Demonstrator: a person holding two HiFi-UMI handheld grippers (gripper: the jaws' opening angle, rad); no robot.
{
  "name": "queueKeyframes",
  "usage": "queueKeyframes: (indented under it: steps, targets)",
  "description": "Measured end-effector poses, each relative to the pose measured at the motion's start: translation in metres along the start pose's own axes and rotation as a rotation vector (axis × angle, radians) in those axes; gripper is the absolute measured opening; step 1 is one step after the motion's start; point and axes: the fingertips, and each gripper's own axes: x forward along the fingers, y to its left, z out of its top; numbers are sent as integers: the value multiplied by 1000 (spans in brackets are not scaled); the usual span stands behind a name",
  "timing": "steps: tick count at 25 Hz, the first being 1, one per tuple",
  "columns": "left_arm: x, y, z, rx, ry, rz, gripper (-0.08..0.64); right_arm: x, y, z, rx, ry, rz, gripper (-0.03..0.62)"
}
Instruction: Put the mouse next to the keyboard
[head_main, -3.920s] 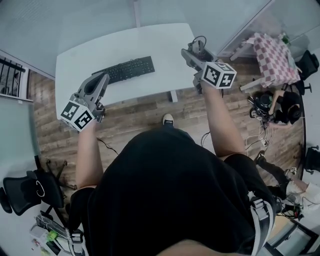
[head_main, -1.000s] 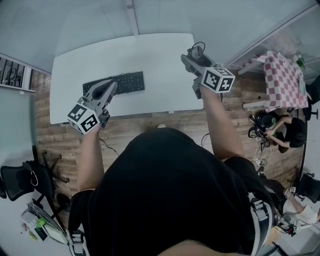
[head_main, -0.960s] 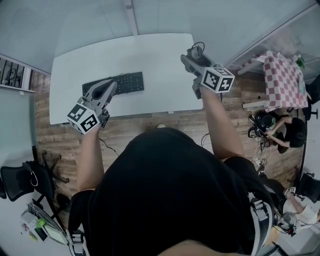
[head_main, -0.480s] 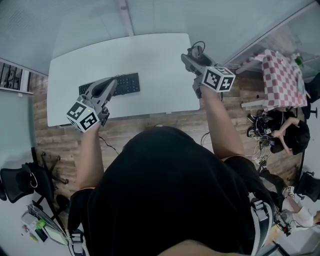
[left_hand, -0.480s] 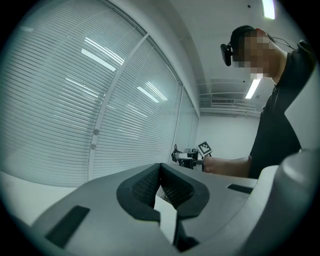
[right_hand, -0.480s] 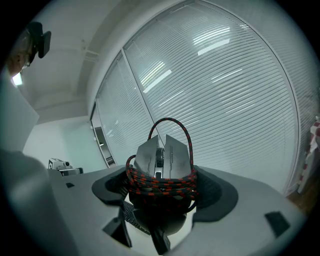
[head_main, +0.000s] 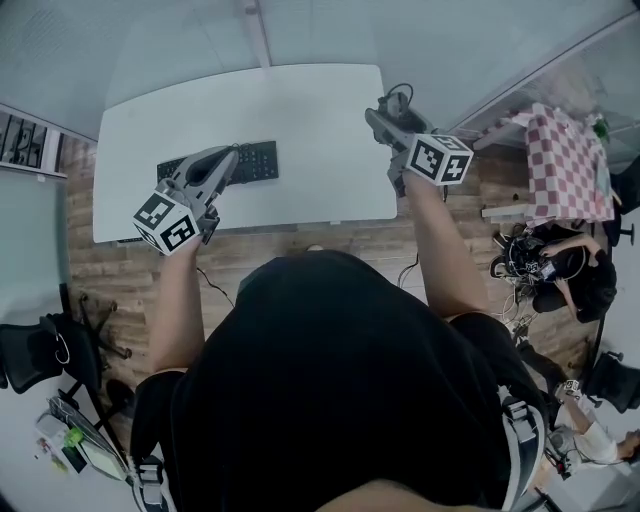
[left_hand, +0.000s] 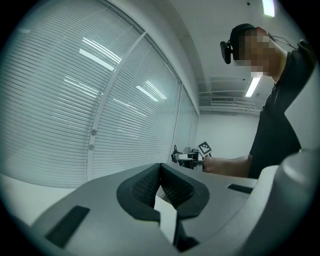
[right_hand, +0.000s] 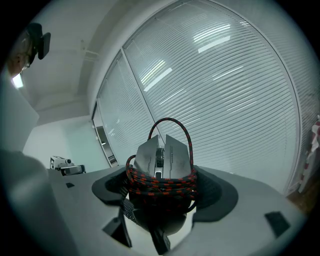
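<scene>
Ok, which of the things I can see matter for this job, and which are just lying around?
For the job:
- mouse, clamped in the right hand-held gripper
- keyboard
- white table it lies on

Just around:
- left hand-held gripper, shut and empty
- checked-cloth table
- office chair
- person at the far right

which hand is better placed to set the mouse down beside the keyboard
Right. The right tool grips the mouse, its braided cable wound around it, near the table's right edge. The left tool is shut with nothing in it, hovering over the keyboard in the head view.
</scene>
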Motion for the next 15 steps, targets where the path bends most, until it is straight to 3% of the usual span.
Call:
queueKeyframes:
  steps: [15]
  targets:
    - [-1, 4, -6, -10, -19, 1, 20, -3, 3, -6, -5, 0, -4, 385]
